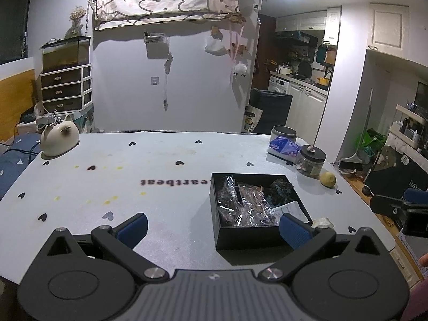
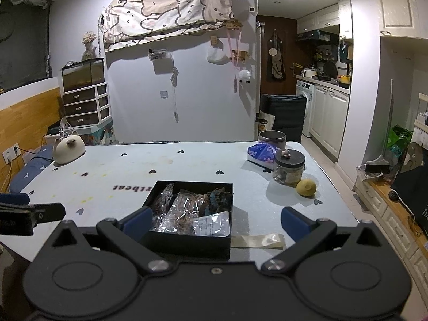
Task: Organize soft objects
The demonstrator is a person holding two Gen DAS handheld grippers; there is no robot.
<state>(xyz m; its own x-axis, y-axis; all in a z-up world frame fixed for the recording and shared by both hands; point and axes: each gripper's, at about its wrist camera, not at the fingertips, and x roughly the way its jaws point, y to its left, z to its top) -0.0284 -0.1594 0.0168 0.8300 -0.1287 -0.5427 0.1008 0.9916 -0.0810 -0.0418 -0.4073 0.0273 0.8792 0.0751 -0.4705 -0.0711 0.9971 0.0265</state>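
Both tools are held low over the near edge of the table (image 1: 160, 165), and neither holds anything: the left gripper (image 1: 212, 227) has its jaws spread wide, and the right gripper (image 2: 216, 220) likewise. The black box (image 2: 187, 243) sits open at about 12 o'clock from the right tool and 1 o'clock from the left. It is packed with crinkled clear packets (image 2: 184, 211) and a dark knitted bundle (image 2: 218, 200). One soft item remains outside it, a pale cellophane strip (image 2: 256, 240) lying flat just beside the box's right wall, at 1 o'clock from the right tool. In my judgement that strip is the next pick. Being thin and flat, it calls for a shallow approach, one pad sliding under an end before closing, then a release low into the box. The jar (image 2: 289, 167) and the lemon (image 2: 306, 187) stand well beyond and should not interfere.
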